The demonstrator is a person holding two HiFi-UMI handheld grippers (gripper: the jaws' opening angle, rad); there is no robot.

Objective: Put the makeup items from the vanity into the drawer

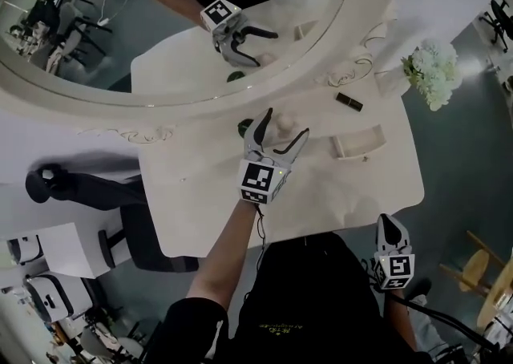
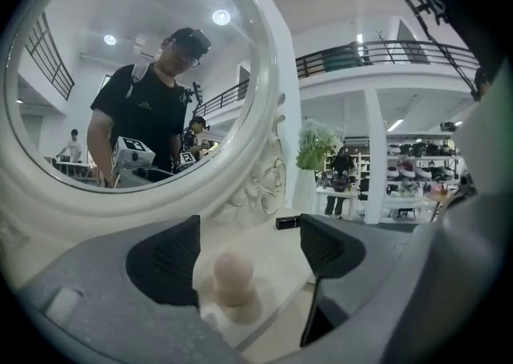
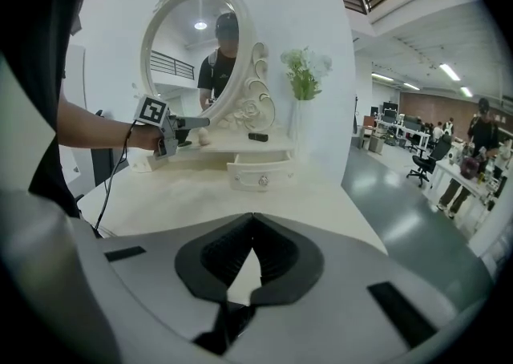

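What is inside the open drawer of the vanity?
The visible front part of the drawer looks empty: only its pale bottom shows. Its back part runs under the shelf, so anything there is hidden.

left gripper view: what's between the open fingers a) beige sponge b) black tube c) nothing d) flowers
A: the beige sponge stands between the spread fingers of the left gripper, while the black tube lies farther back on the shelf.

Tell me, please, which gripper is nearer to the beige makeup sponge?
Left. The left gripper has open jaws flanking the sponge; the right gripper hangs shut beyond the front of the table.
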